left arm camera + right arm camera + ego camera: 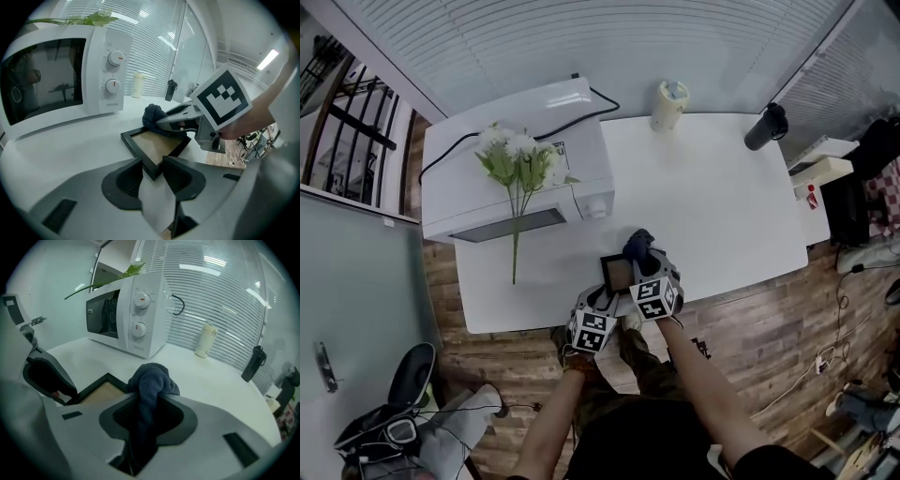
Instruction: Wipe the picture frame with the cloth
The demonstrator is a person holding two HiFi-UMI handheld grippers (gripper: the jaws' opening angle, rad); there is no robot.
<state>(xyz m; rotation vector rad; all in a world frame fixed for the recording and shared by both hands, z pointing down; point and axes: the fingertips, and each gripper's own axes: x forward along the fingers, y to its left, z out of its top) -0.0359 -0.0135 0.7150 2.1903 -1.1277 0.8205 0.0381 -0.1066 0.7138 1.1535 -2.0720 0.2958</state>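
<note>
- Right gripper (147, 398): jaws closed on the dark blue bunched fabric cloth (150, 378), whose wad protrudes past the tips at centre frame.
- Left gripper (153, 161): jaws part-open astride the near corner of the black-rimmed rectangular picture frame (157, 143), pads apparently pressing its edges.
- Frame lies flat on the white table (65, 145); the cloth meets its far corner.
- Judged step: wiping about to start. Next move: sweep the cloth across the frame while steadying it.

Home setting: microwave (572, 112), wood floor (769, 319), blinds (581, 37).
</note>
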